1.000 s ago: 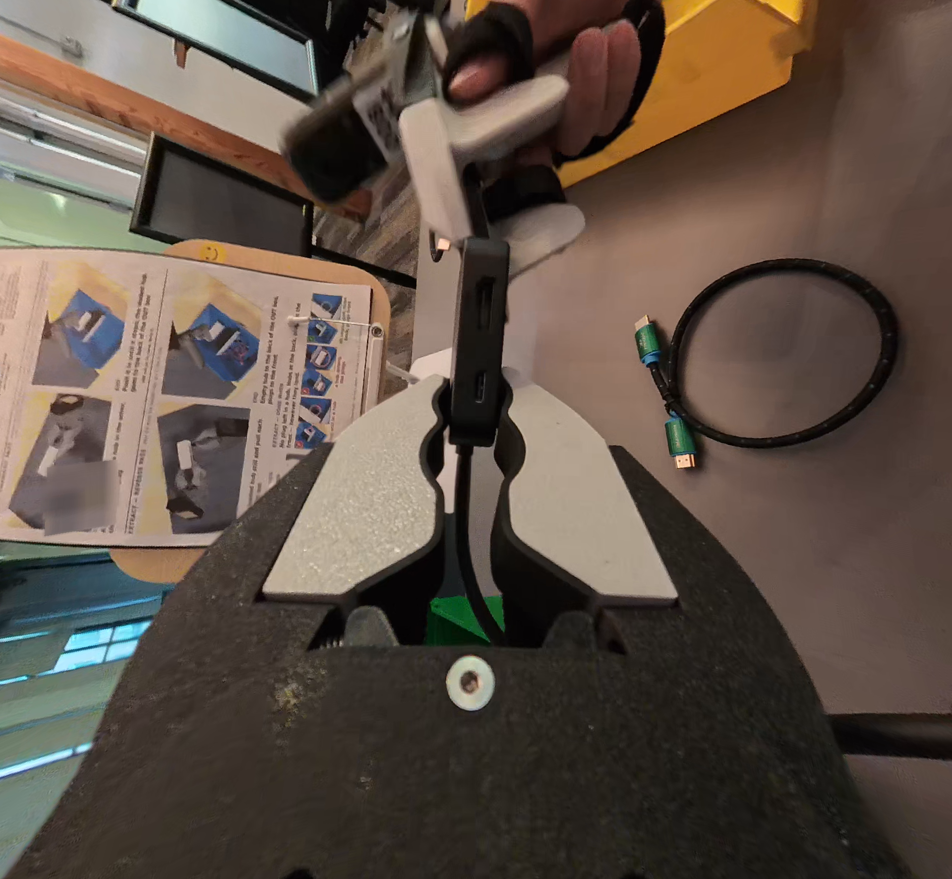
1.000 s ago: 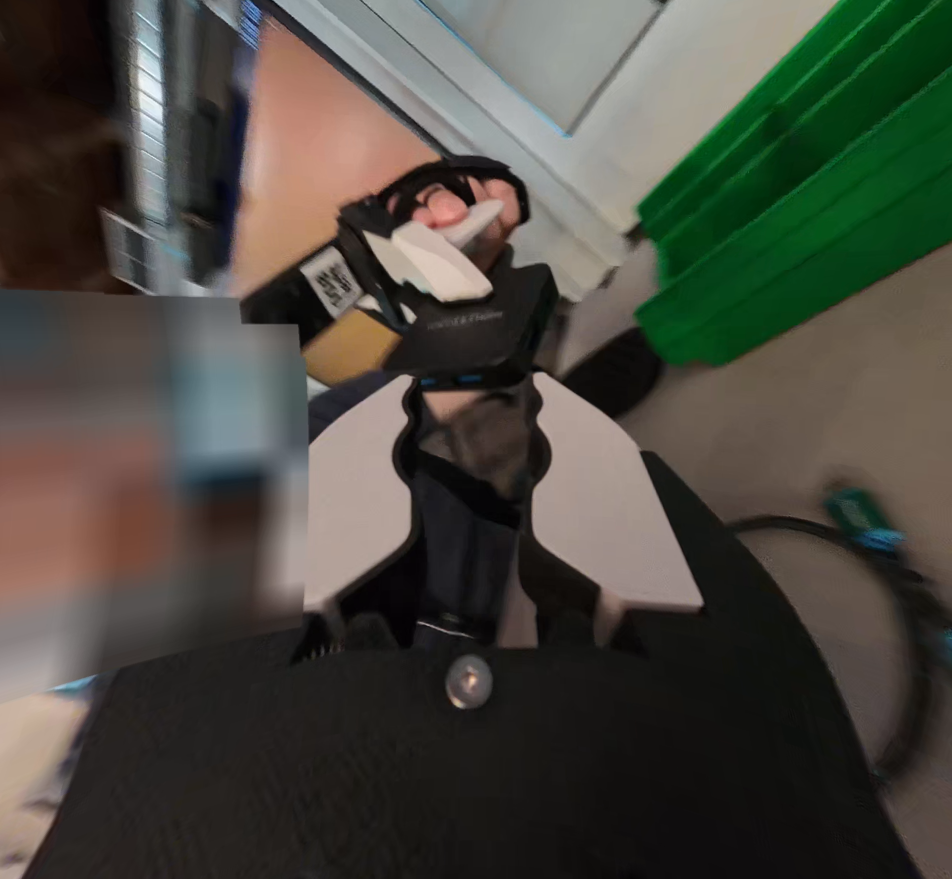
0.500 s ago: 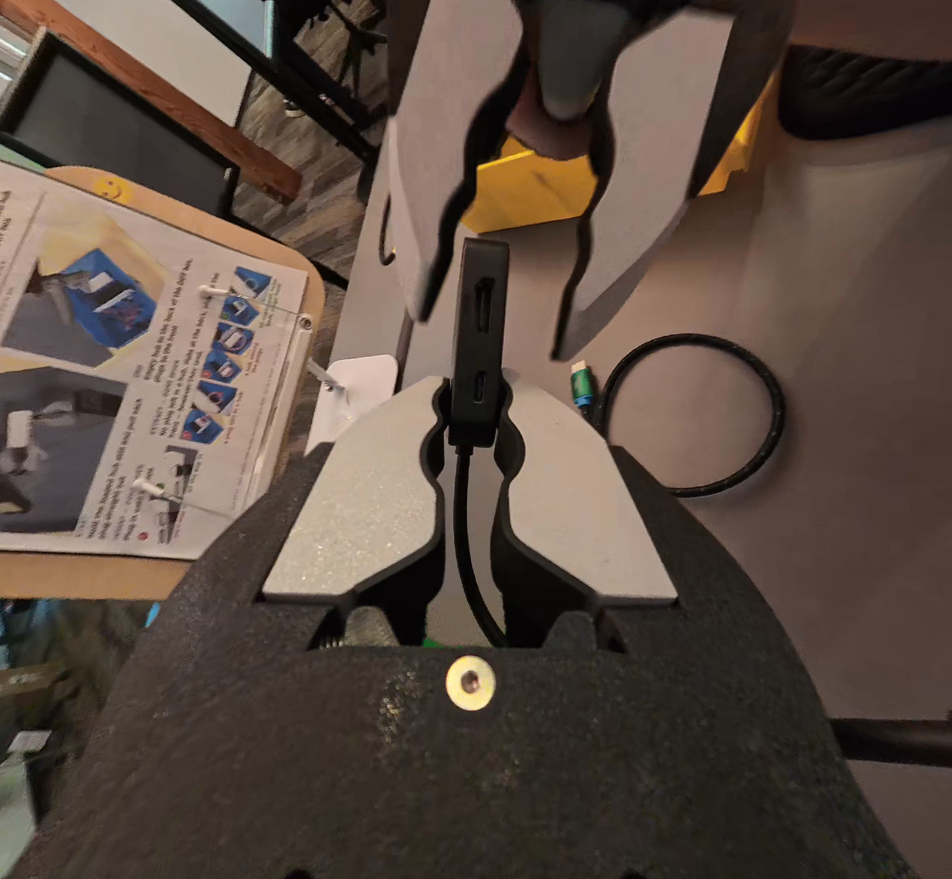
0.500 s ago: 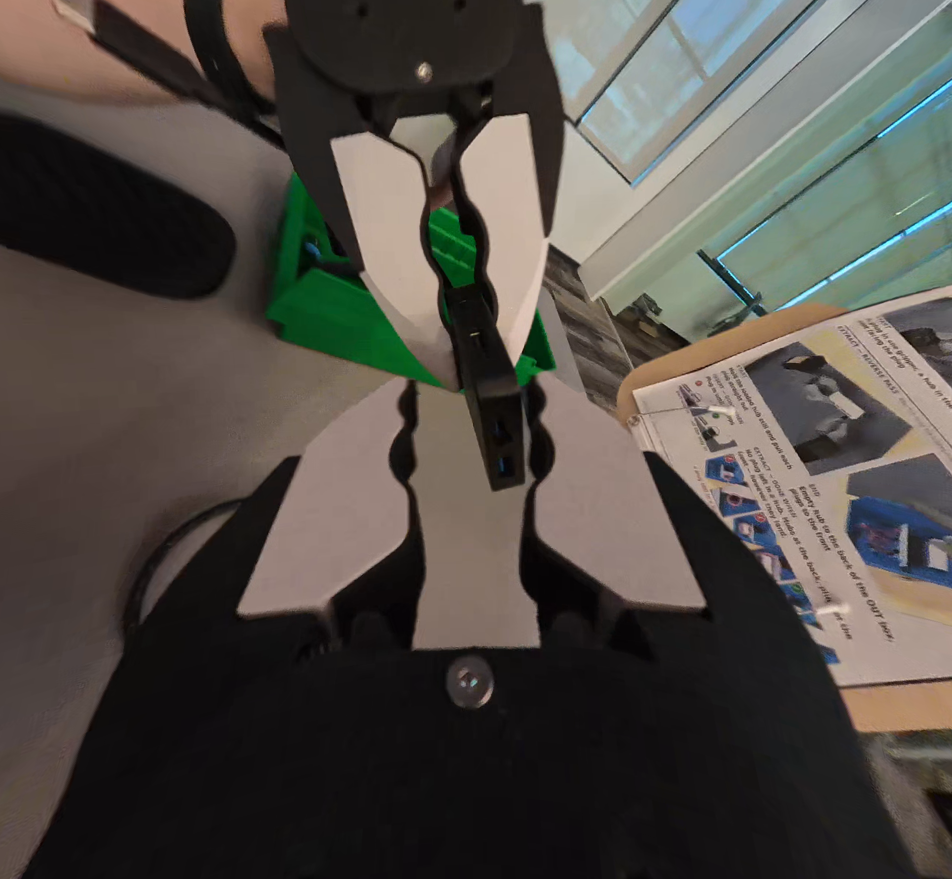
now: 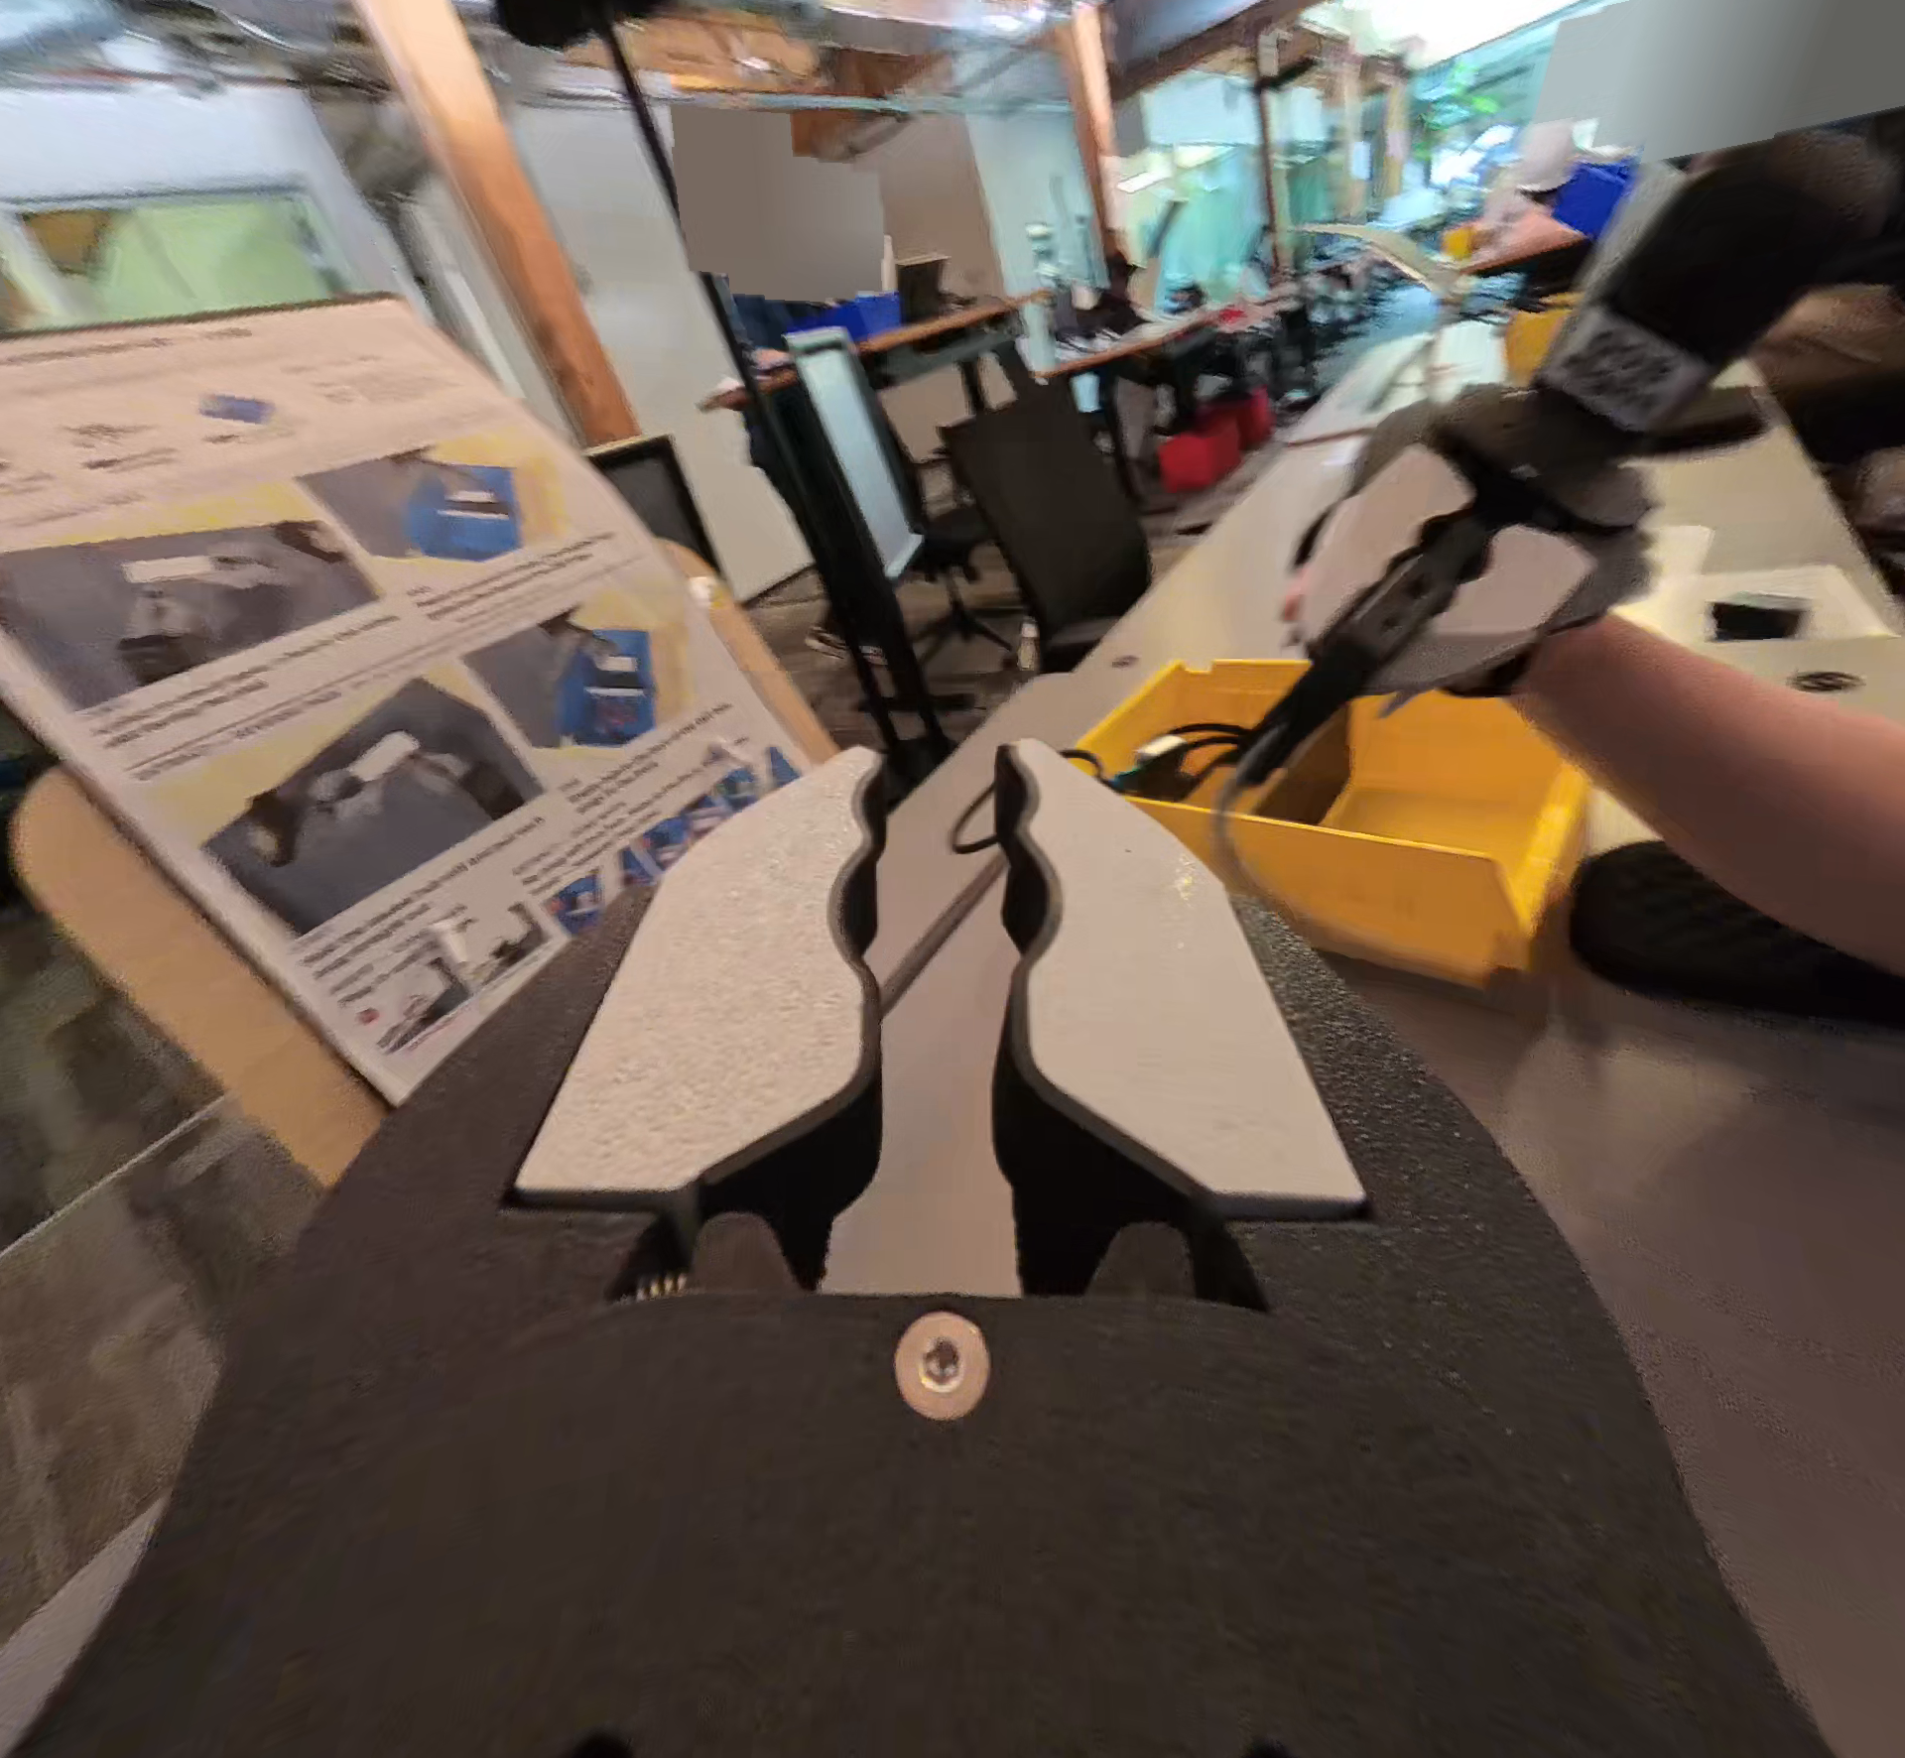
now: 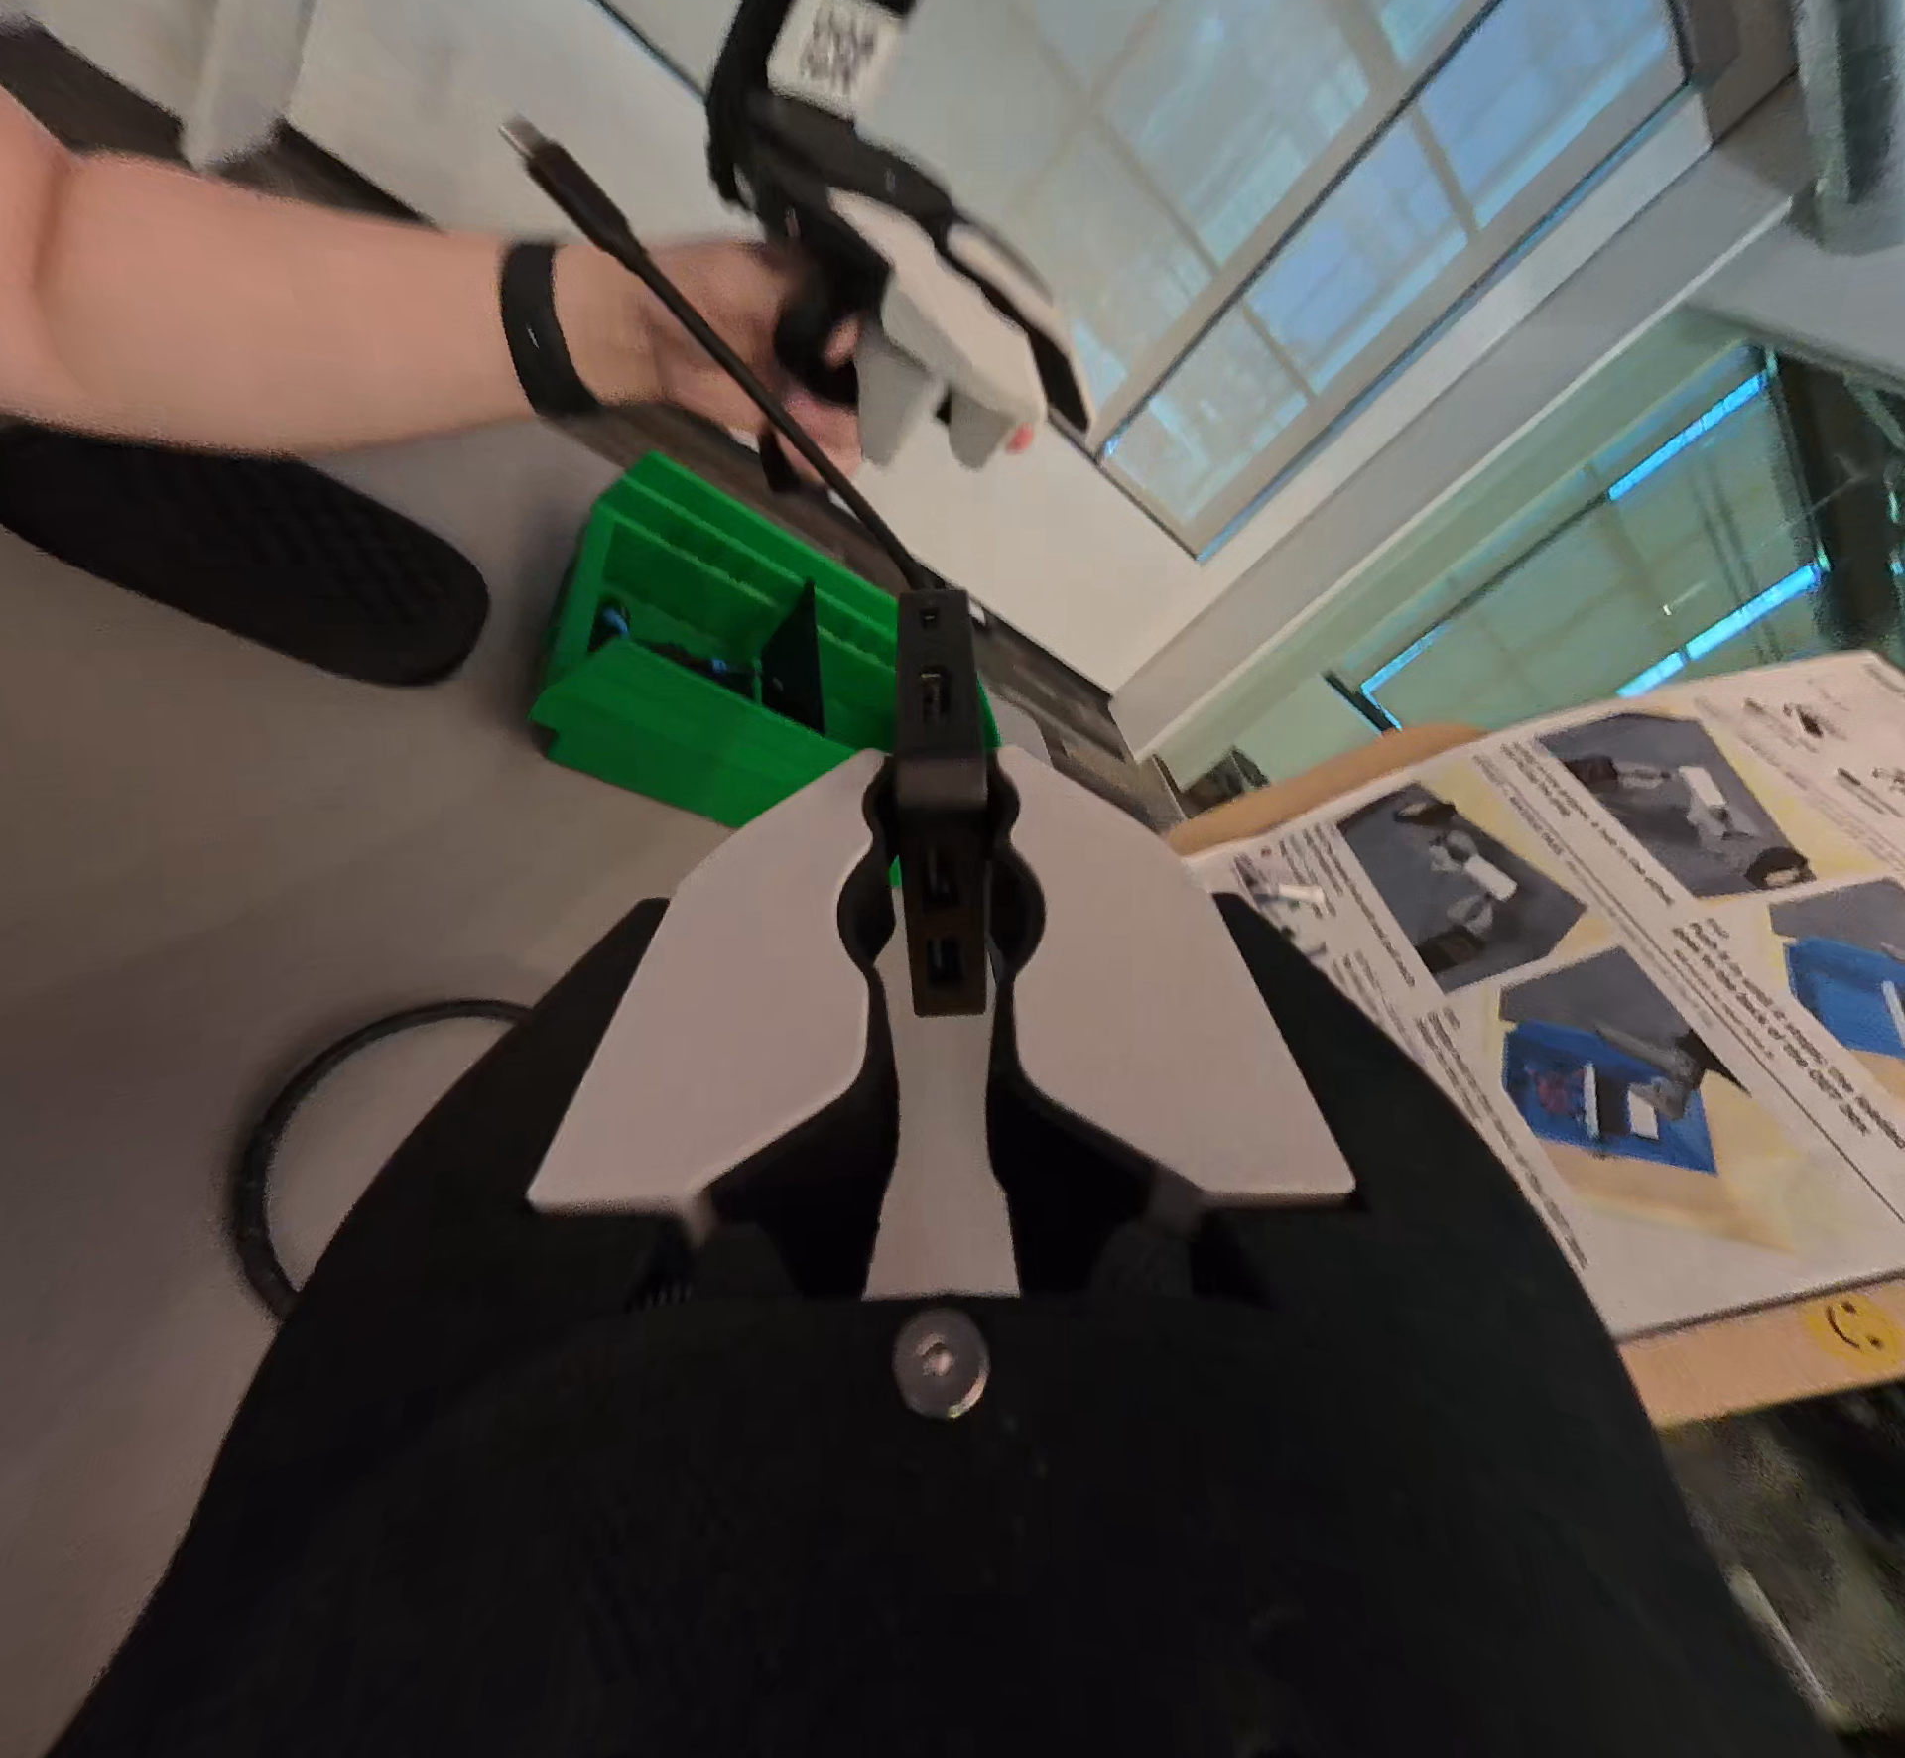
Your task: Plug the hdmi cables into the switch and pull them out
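- Left wrist view: low over the grey table (image 5: 1546,1193), facing along it toward the yellow bin (image 5: 1443,843) — instruction sheet (image 5: 340,637) left of that bin.
- Right wrist view: tilted up from the table (image 6: 258,832), facing the green bin (image 6: 701,678) and windows — close.
- Shared: table, instruction sheet (image 6: 1608,966), switch (image 6: 938,801).

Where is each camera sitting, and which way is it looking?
Left wrist view: on the open left hand-held gripper, facing the yellow bin across the table; a right forearm shows.
Right wrist view: on the right hand-held gripper clamping the switch, facing the green bin and windows; a left arm shows.
Shared: the instruction sheet, the switch, and each other's hand-held gripper.
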